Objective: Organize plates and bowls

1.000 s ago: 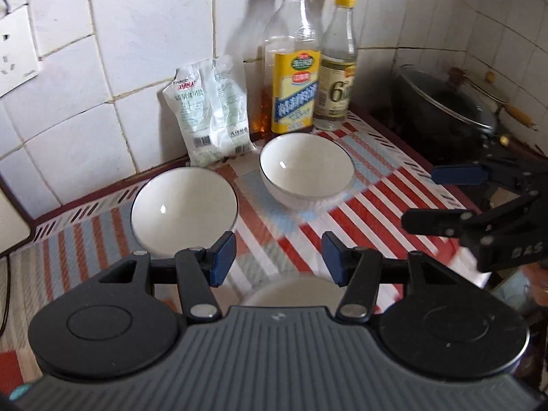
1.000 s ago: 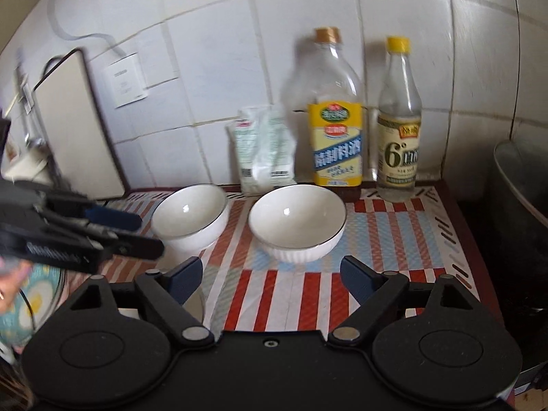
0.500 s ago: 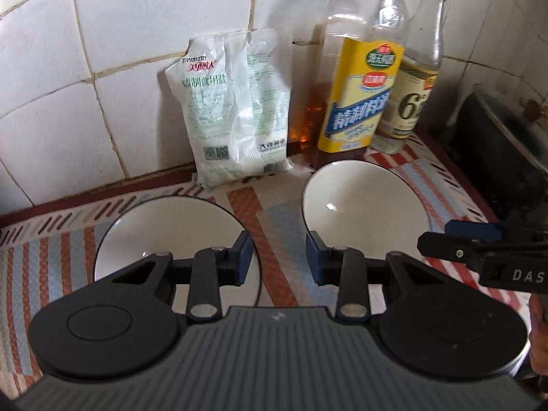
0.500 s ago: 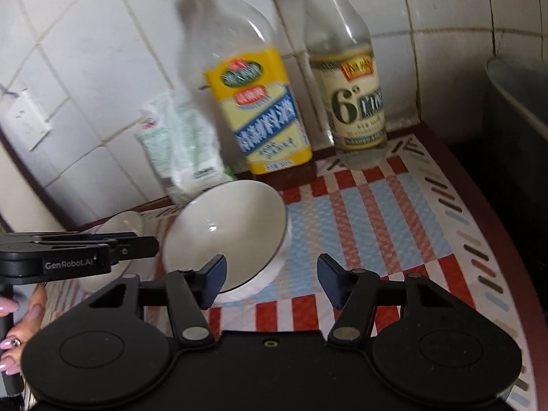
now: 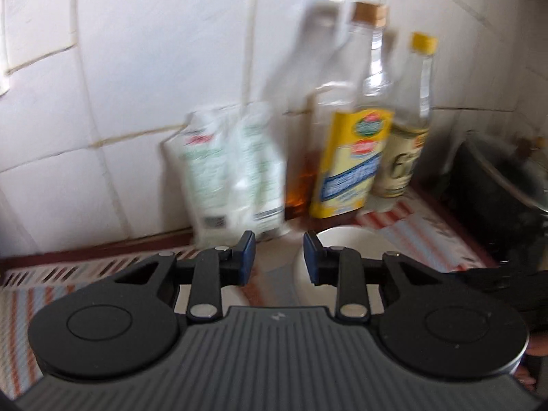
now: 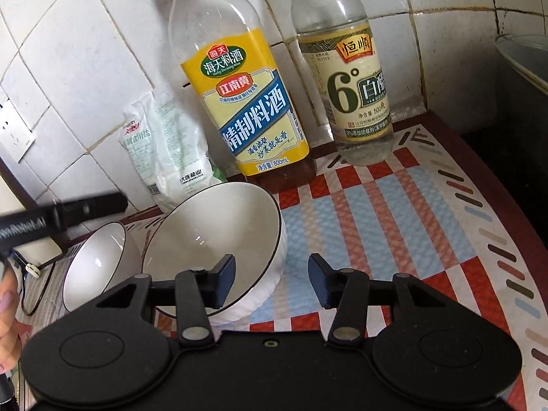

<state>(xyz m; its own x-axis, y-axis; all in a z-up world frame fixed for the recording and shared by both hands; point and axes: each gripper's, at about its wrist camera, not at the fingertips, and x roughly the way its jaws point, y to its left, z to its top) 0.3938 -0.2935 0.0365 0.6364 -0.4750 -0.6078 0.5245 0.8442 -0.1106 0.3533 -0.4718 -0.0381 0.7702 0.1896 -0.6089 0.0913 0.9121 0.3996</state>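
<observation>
While right gripper (image 6: 272, 281) jaws close astride near rim of larger bowl (image 6: 219, 239), pads not yet pressing, I'd seat deeper before lifting; left gripper (image 5: 279, 257) part open, empty.

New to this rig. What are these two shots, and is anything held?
No robot: a person holds a two-finger gripper in each hand, each with a fisheye camera looking along its fingers. One picture is from the left gripper, blurred; the other from the right gripper. On and behind the striped mat: a left bowl and right bowl, with a salt bag, cooking wine bottle and white vinegar bottle. Nothing is gripped: the right jaws are closing around the right bowl's rim; the left jaws are open.
</observation>
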